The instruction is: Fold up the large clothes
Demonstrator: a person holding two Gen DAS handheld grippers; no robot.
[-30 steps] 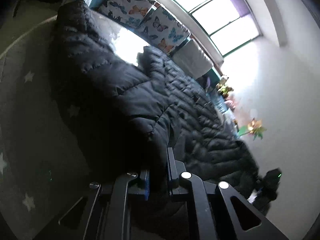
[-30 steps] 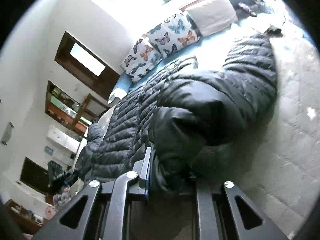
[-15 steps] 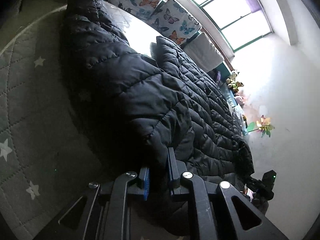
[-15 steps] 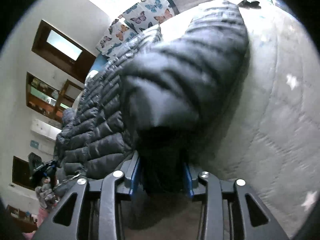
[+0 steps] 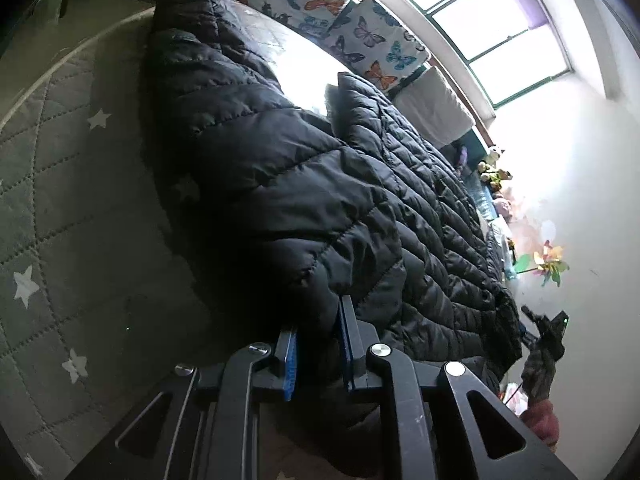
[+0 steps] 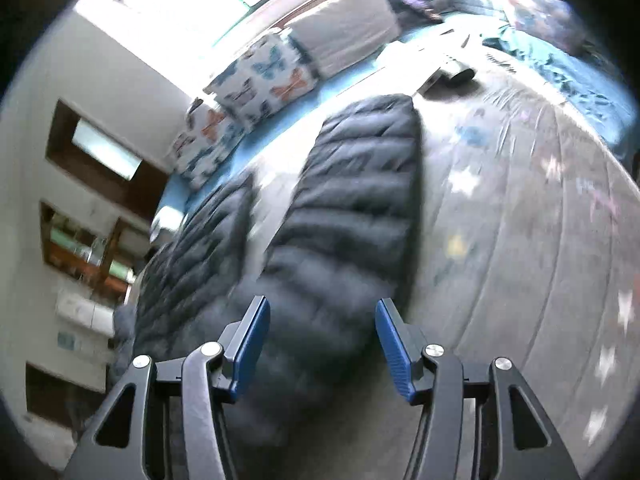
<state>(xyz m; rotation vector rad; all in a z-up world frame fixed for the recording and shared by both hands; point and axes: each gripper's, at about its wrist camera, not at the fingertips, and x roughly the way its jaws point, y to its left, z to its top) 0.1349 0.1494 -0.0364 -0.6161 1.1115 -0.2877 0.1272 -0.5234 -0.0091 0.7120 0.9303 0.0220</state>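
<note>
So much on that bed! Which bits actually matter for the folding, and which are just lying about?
Part of the job:
- black puffer jacket
- left hand-held gripper, opening slightly, jacket fabric between its pads
- right hand-held gripper, opening, jacket lying below it

Just lying about:
- butterfly pillows
- white cushion
- star-patterned quilt
- paper pinwheel

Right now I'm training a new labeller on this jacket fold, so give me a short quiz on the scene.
1. True or false: the left gripper has black puffer jacket fabric between its pads.
2. The right gripper's jaws are: A) clamped on a pillow B) opening, apart from the sleeve C) out of view
3. Fill in: the grey quilt is printed with white ____.

Key: 1 true; 2 B; 3 stars.
</note>
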